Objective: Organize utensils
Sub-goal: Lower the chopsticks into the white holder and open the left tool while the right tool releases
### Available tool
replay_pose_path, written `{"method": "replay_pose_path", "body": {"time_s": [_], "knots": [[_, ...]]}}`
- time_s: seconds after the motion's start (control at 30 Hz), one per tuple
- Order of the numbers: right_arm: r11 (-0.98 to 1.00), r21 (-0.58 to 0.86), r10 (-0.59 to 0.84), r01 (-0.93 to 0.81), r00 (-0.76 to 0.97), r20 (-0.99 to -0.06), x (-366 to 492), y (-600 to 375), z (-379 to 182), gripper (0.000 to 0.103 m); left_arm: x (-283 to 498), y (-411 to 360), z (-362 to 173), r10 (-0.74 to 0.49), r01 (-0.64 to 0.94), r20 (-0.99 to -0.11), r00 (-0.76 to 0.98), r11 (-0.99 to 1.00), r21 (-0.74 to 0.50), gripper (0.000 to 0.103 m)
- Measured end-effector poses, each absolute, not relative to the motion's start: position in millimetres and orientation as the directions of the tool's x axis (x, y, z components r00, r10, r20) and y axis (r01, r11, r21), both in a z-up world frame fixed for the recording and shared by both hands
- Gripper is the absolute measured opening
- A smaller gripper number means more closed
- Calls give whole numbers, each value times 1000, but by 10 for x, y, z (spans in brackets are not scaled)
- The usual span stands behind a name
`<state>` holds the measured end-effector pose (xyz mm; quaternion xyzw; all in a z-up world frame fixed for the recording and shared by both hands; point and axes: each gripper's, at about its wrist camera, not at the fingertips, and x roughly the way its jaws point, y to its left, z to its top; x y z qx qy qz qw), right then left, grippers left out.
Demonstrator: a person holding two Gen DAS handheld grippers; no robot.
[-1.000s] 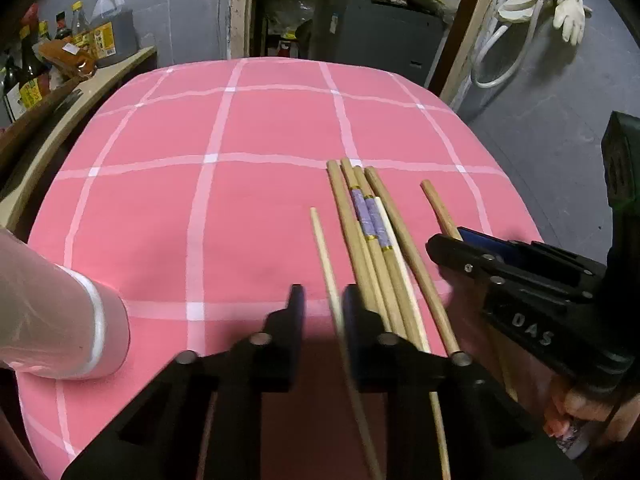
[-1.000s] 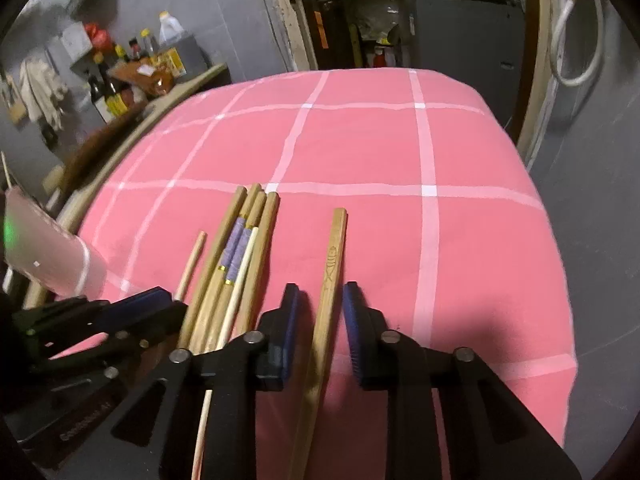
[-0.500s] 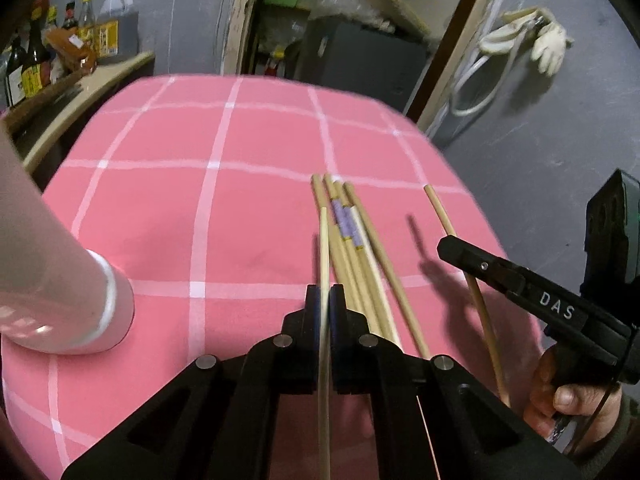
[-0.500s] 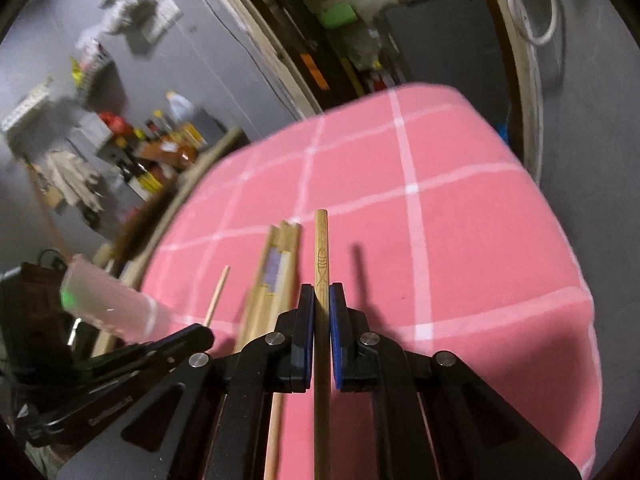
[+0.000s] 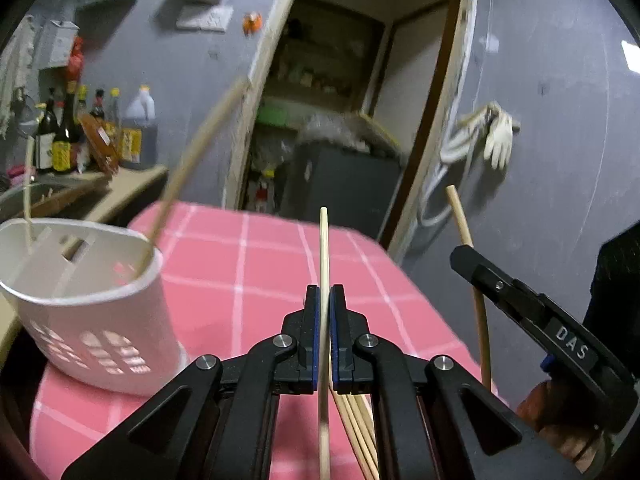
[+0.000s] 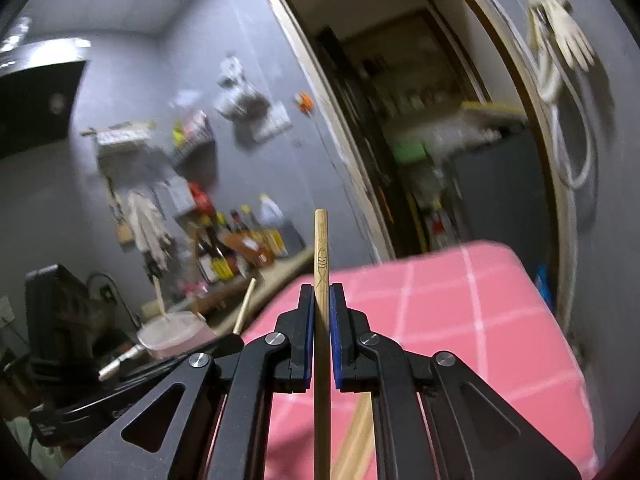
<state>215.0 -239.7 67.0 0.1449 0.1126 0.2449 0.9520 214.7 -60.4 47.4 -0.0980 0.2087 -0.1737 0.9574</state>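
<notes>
Left gripper (image 5: 324, 300): jaws clamped on a thin pale chopstick (image 5: 324, 248), held above the pink cloth (image 5: 248, 280).
Right gripper (image 6: 321, 300): jaws clamped on an engraved chopstick (image 6: 321, 248).
Holder (image 5: 92, 320): white, at left on cloth, two sticks inside.
Pile (image 5: 356, 420): remaining chopsticks lay on cloth beneath left gripper.

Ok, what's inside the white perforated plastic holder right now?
The white perforated plastic holder has two wooden chopsticks leaning out of it and a slotted white divider. Its wall hides the bottom, so anything lower is unseen.
</notes>
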Motion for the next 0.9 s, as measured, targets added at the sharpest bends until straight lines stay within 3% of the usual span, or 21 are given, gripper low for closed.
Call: {"method": "replay_pose_path", "body": {"time_s": [0.37, 0.9], "knots": [[754, 325, 595, -571, 803, 31, 2285, -1794, 1056, 5, 2006, 98, 985, -290, 225, -213, 933, 932, -282, 3], [636, 285, 672, -717, 696, 253, 2633, -820, 1417, 5, 2214, 1559, 1239, -32, 11, -46, 998, 918, -396, 3]]}}
